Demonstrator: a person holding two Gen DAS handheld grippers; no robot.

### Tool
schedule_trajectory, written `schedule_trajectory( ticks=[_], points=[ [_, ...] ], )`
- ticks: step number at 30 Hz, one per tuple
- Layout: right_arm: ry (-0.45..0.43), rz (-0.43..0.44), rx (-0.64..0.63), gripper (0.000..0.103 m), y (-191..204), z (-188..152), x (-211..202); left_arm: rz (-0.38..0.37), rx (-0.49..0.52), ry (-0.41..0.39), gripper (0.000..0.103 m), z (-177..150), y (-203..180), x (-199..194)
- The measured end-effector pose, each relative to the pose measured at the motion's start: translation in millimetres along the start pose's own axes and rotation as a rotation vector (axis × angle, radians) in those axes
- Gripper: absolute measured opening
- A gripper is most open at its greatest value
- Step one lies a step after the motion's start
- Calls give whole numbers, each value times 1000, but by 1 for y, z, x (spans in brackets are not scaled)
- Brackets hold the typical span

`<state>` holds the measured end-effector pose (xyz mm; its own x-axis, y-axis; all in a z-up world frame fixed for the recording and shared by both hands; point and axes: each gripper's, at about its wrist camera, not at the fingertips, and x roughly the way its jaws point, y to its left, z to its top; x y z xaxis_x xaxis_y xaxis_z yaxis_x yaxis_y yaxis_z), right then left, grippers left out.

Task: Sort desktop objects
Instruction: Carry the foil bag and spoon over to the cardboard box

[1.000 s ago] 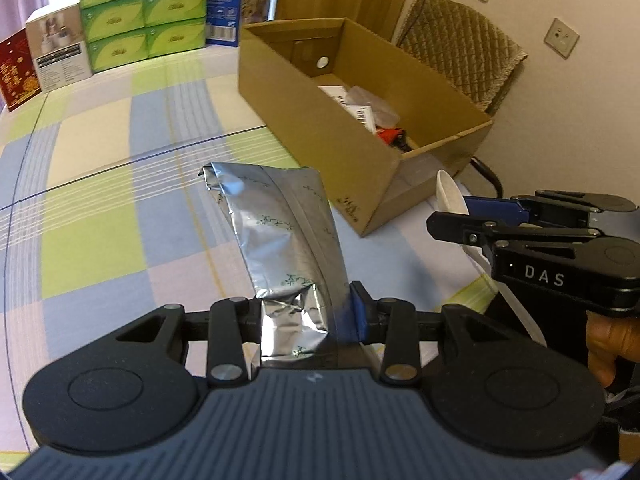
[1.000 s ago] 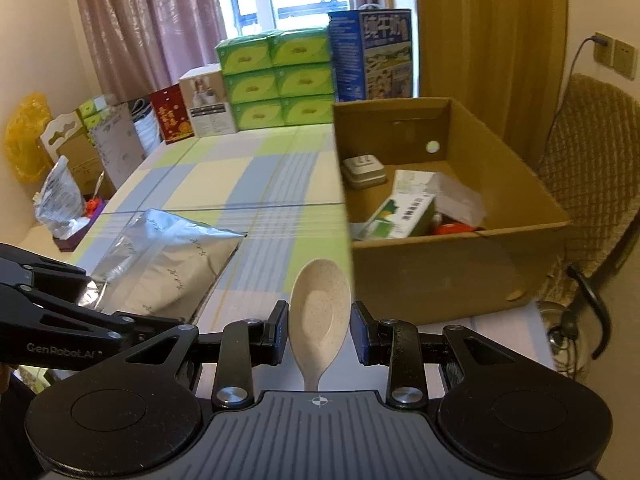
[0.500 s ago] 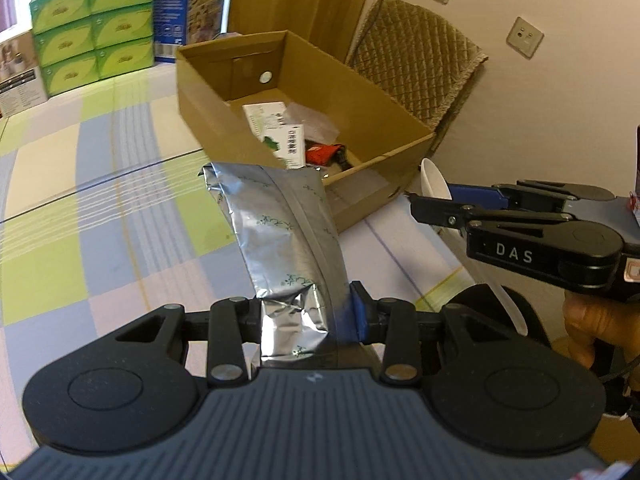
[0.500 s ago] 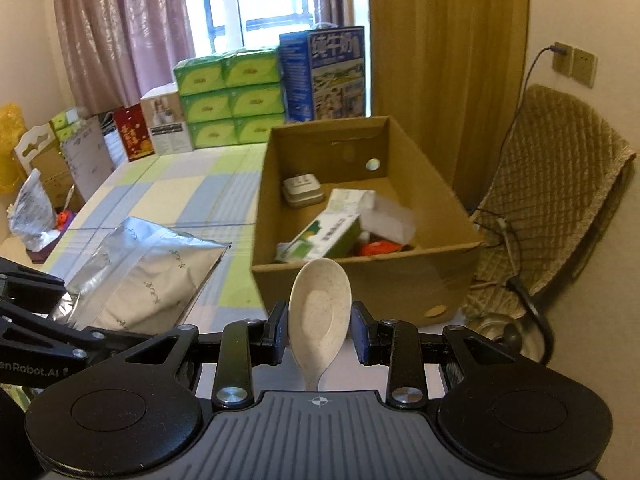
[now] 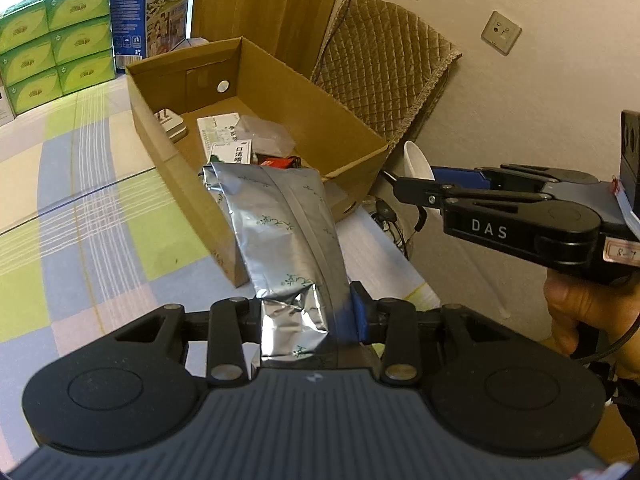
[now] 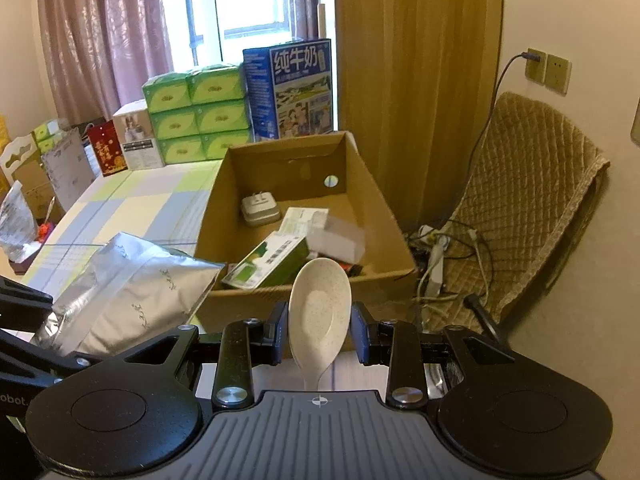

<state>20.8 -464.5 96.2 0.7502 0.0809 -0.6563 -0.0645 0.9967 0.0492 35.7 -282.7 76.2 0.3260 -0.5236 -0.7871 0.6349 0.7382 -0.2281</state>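
Note:
My left gripper [image 5: 306, 314] is shut on a silver foil pouch [image 5: 280, 236], which sticks up in front of the near corner of an open cardboard box [image 5: 352, 128]. My right gripper [image 6: 319, 334] is shut on a speckled cream spoon [image 6: 320, 312], bowl up, just short of the box's [image 6: 394, 232] near wall. From the left wrist view the right gripper [image 5: 416, 188] hangs to the right of the box with the spoon [image 5: 416, 160] showing above it. The pouch [image 6: 132, 300] appears at the lower left of the right wrist view. Inside the box lie a green-and-white carton [image 6: 268, 264], a white adapter [image 6: 260, 208] and small packets.
The box stands at the right edge of a checked tablecloth [image 5: 80, 200]. Green tissue boxes [image 6: 196, 112] and a blue milk carton [image 6: 290, 92] stack at the far end. A quilted chair [image 6: 532, 200] and a cable tangle [image 6: 440, 256] lie right of the table. A hand [image 5: 588, 304] holds the right gripper.
Both grippers have moved toward the box and swung right, still holding pouch and spoon; the box now looks larger and nearer, with its contents in fuller view.

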Motion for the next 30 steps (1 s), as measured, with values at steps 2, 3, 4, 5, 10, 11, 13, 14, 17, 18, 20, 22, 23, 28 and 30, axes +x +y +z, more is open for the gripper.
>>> schedule_trajectory(
  ticks=[2,3,4,5,10,11,13,14,17,18,20,22,23,28,30],
  points=[
    [-2,-1,-7,30,-5,5,1,2,-9,-2,33,5,-4,3],
    [-2,-2,-11,30,-7,7,2,0,-15,-4,33,8,-5,4],
    [-1,-2,-16,30,-9,10,2,-1,-20,-7,33,11,-7,5],
    [1,-2,-22,30,-11,12,3,-1,-26,-9,33,14,-8,6],
    [15,-1,-51,30,-16,25,12,-7,-56,-16,33,28,-9,11],
    [18,0,-54,30,-17,28,13,-6,-64,-15,33,30,-8,13],
    [26,2,-63,30,-18,32,18,-3,-78,-15,33,35,-7,16],
    [29,3,-69,30,-18,35,20,1,-88,-14,33,37,-7,18],
    [37,2,-89,30,-20,42,26,11,-101,-13,33,44,-7,23],
    [40,2,-95,30,-20,44,29,13,-105,-13,33,47,-6,25],
    [44,3,-102,30,-21,49,34,19,-116,-18,33,52,-5,28],
    [45,1,-112,30,-21,54,39,25,-125,-26,33,59,-3,30],
    [46,0,-115,30,-21,57,41,26,-133,-30,33,63,-2,32],
    [48,6,-128,30,-22,71,54,30,-174,-50,33,80,8,35],
    [50,8,-134,30,-21,77,60,32,-185,-56,33,87,12,37]
  ],
)
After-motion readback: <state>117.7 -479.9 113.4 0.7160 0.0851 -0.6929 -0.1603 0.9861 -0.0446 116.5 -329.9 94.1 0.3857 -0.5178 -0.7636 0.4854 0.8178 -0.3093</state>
